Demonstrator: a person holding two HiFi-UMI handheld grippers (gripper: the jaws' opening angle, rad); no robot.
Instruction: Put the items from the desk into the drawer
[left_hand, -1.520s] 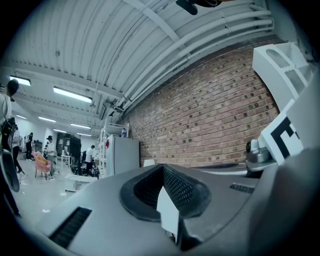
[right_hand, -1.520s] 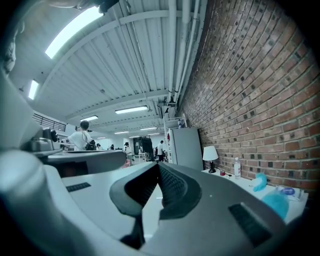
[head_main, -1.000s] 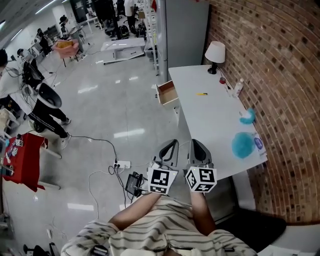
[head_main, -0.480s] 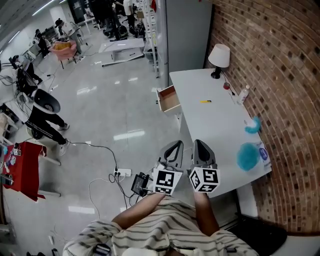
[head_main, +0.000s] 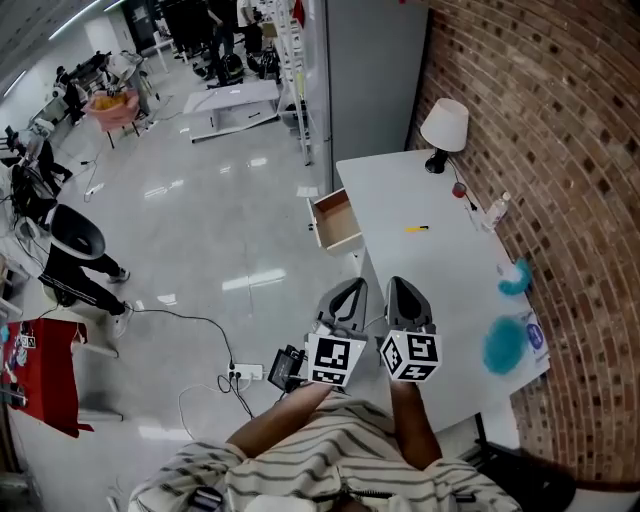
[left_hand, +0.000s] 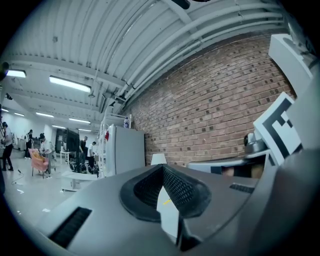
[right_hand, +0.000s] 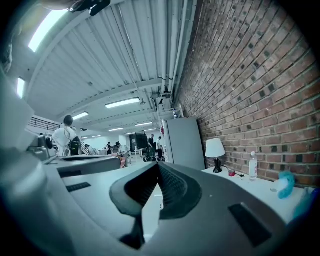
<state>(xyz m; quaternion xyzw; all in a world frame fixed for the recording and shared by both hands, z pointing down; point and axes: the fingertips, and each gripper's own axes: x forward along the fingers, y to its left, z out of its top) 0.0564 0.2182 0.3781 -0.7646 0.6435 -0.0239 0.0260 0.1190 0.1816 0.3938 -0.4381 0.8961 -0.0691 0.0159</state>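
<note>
**Desk with open drawer; both grippers closed and empty**

- Brick wall (head_main: 560, 150): runs along the desk's far long side.
- Desk (head_main: 420, 285): white top, carrying every item below.
- Drawer (head_main: 335, 222): pulled out from the desk's floor side.
- Left gripper (head_main: 347, 287): jaws together, nothing between them, off the desk's near end.
- Right gripper (head_main: 399, 285): jaws together, empty, just beside the left.
- Lamp (head_main: 445, 130): upright at the far end.
- Two blue fluffy pieces (head_main: 503, 345): on the wall side, near end.
- Bottle (head_main: 497, 210): by the wall.
- Yellow pen (head_main: 417, 229): mid-desk, near the drawer.
</note>
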